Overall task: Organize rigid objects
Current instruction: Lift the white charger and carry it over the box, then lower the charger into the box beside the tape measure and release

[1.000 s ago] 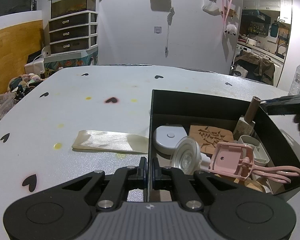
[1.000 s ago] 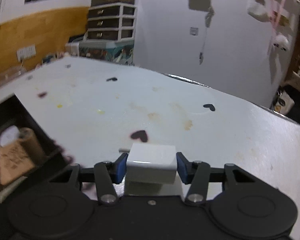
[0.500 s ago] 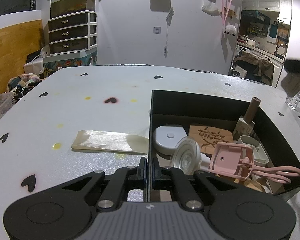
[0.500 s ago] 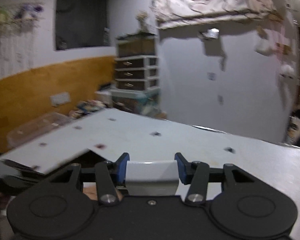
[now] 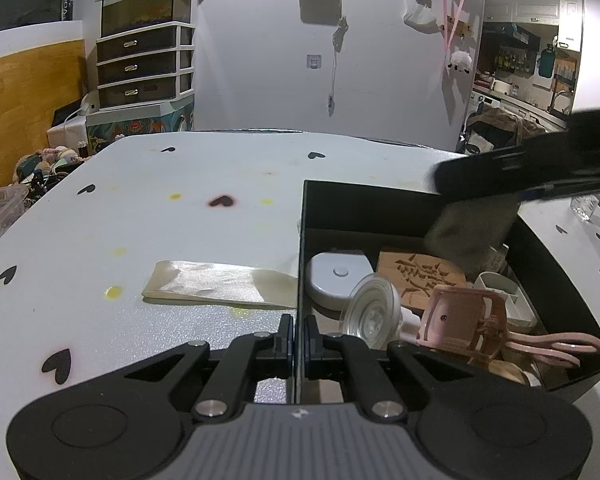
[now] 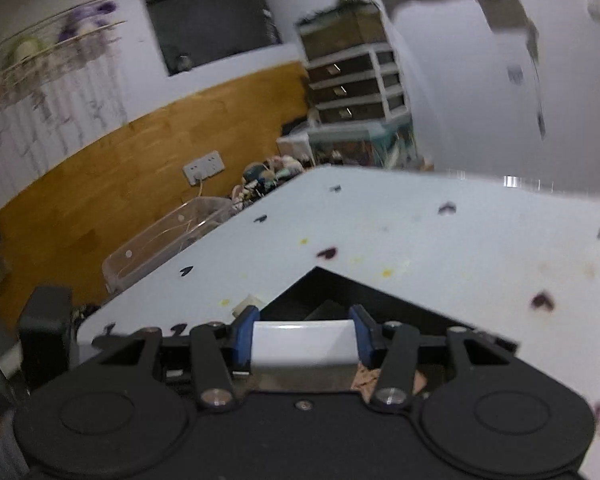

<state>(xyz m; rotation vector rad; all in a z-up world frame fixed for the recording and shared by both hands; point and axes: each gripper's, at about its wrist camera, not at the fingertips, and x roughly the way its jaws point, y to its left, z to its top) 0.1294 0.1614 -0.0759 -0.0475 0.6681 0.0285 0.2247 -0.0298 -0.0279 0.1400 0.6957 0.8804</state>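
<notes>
Both wrist views over black box (image 5: 420,208)

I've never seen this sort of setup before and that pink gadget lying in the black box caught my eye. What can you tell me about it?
The pink gadget looks like smooth plastic: a flat rectangular frame with cut-out openings at one end and two looped handles at the other. It lies tilted on top of the other items in the black box, handles pointing toward the box's right wall. It rests beside a clear round disc and near a carved wooden block. Neither gripper touches it.
</notes>
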